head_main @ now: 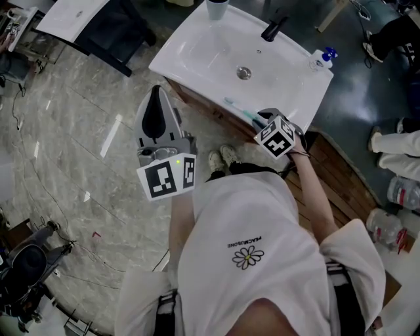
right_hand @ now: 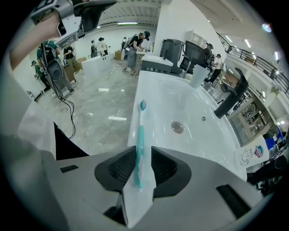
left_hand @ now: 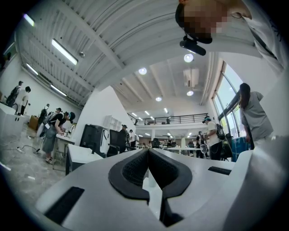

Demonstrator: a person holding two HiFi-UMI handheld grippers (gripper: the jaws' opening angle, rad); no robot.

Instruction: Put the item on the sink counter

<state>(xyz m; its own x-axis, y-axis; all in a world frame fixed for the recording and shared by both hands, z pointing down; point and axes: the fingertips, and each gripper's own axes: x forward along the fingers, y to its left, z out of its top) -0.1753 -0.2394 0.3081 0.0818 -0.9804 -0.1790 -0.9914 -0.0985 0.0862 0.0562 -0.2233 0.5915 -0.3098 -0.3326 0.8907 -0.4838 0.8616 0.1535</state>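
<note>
A teal toothbrush lies along the front rim of the white sink, bristle end pointing away from me. My right gripper is open around its handle, with a gap between each pad and the handle. From the head view, the toothbrush rests on the near rim of the sink, with the right gripper at its end. My left gripper hangs beside the sink's left corner, away from it. In its own view the left gripper is shut and empty, aimed at the ceiling.
A black faucet, a cup and a blue-capped bottle stand on the sink's far rim. The drain sits mid-basin. A wooden cabinet side is at the right. Plastic bottles lie further right, and a black chair stands at lower left.
</note>
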